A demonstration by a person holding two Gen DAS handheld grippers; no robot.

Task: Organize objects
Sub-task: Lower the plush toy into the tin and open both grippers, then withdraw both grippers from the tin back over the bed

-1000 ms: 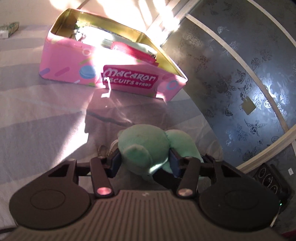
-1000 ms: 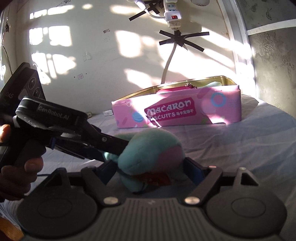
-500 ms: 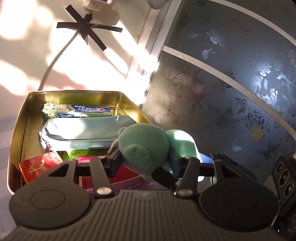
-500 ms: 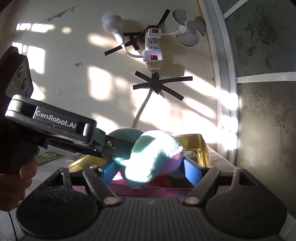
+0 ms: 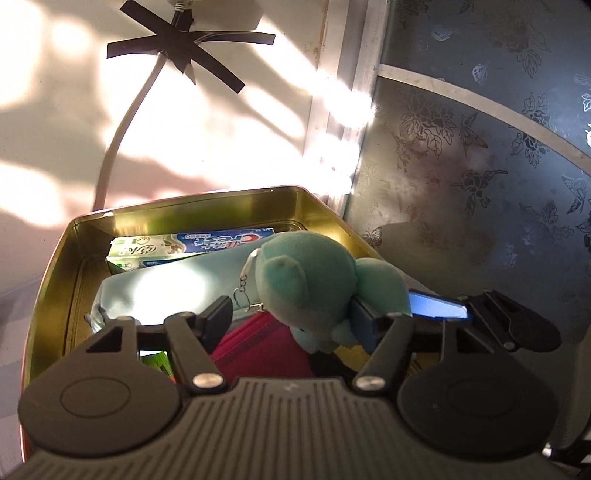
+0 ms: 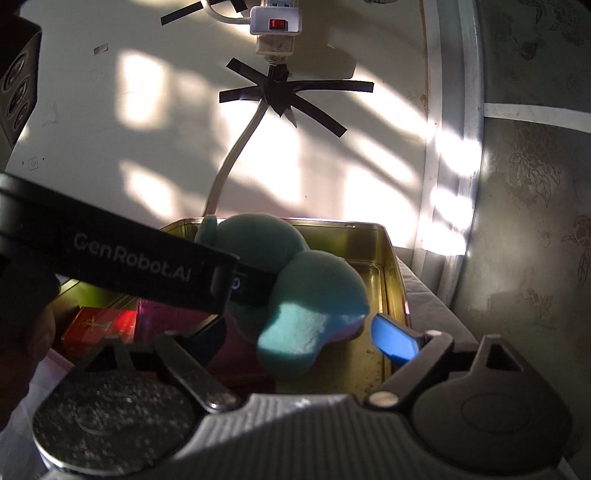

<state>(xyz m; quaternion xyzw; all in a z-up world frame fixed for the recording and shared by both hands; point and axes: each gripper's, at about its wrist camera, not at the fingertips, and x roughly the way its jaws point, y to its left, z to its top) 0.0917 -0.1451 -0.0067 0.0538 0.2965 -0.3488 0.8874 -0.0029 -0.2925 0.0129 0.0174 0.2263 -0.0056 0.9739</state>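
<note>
Sunlit wall (image 5: 207,122) fills the background, with a dark patterned panel (image 5: 491,155) to its right and a white cable (image 6: 236,155) taped to it by crossed black strips (image 6: 284,94) below a power strip (image 6: 275,20). Below stands the open gold-lined tin (image 5: 236,203), seen from above in both wrist views. Inside it lie a pale blue pouch (image 5: 162,291), a toothpaste box (image 5: 192,245) against the far wall, a magenta case (image 5: 258,350) nearer the camera, and a red box (image 6: 99,328) at the near left corner. The green plush toy (image 5: 310,284) hangs over the tin's right half, above the pouch and the magenta case, with a small metal clasp (image 5: 243,291) dangling from its head. The left tool (image 5: 295,321) has just been opening: its left finger stands clear of the toy, while the right finger (image 5: 364,325) still touches the toy's underside, so nothing is pinched. The right tool (image 6: 306,339) has also just been opening and stands wide; its blue pad (image 6: 393,341) is apart from the toy's body, which sits between the fingers unpressed. In the right wrist view the left tool's black body crosses from the left, reaching the toy's middle.
</note>
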